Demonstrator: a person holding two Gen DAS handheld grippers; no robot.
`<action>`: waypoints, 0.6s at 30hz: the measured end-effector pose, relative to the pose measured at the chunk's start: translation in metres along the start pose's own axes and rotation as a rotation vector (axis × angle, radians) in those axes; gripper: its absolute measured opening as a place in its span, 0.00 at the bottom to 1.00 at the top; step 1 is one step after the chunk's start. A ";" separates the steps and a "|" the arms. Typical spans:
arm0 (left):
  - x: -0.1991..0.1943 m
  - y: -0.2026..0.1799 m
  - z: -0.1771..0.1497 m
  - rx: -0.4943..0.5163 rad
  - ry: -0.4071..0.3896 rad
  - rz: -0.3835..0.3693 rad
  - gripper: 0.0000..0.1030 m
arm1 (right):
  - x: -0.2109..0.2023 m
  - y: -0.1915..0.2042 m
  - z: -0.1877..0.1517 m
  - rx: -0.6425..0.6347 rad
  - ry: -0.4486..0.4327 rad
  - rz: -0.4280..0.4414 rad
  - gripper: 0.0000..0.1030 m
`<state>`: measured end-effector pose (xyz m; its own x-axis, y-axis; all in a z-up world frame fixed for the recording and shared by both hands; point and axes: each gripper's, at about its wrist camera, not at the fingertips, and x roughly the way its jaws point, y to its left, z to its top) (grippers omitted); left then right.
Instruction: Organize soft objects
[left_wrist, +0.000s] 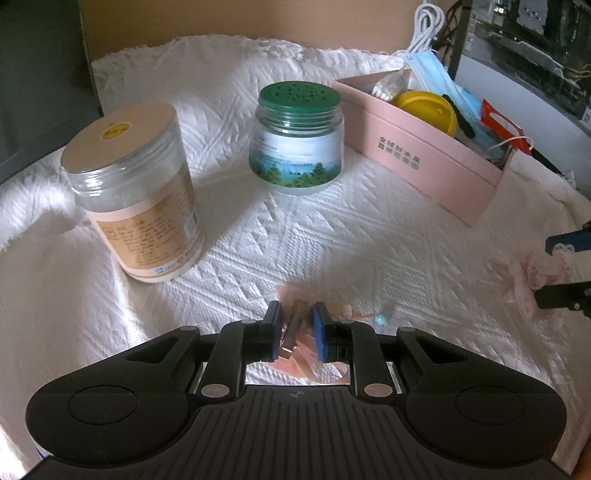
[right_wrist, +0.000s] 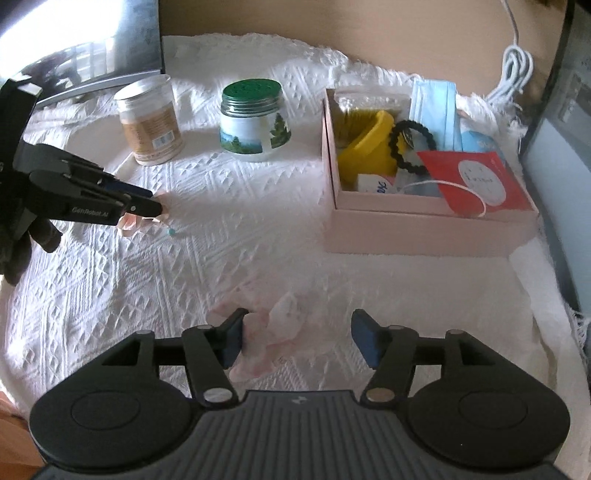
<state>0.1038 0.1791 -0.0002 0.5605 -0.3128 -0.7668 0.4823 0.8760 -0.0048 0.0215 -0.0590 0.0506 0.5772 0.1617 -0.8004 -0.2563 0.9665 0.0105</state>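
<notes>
My left gripper (left_wrist: 297, 325) is nearly shut on a small clear packet with pink and brown contents (left_wrist: 295, 325), low over the white cloth; it also shows in the right wrist view (right_wrist: 147, 206) with the packet (right_wrist: 129, 223) under its tips. My right gripper (right_wrist: 295, 339) is open, its jaws around a crumpled pale pink fabric piece (right_wrist: 273, 332) that lies on the cloth next to the left finger. That fabric shows in the left wrist view (left_wrist: 532, 273) between the right gripper's fingers (left_wrist: 565, 243). A pink box (right_wrist: 424, 229) holds several items.
A tall clear jar with a beige label (left_wrist: 136, 192) and a green-lidded jar (left_wrist: 295, 140) stand at the back. The box (left_wrist: 424, 155) holds a yellow lid, blue masks, a black hair tie and a red packet. A small blue bead (left_wrist: 381, 318) lies by the packet.
</notes>
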 end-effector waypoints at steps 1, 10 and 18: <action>0.000 0.000 -0.001 -0.006 -0.005 0.003 0.20 | -0.001 -0.001 0.000 0.001 -0.004 0.003 0.62; -0.011 -0.006 -0.012 -0.063 -0.034 0.003 0.12 | -0.009 -0.020 0.003 0.032 -0.043 0.035 0.65; -0.040 -0.043 -0.018 -0.086 -0.062 -0.069 0.12 | -0.022 -0.033 -0.006 -0.023 -0.065 0.083 0.67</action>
<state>0.0484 0.1610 0.0191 0.5700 -0.3932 -0.7214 0.4632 0.8790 -0.1132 0.0124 -0.0954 0.0648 0.6021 0.2541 -0.7569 -0.3226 0.9446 0.0605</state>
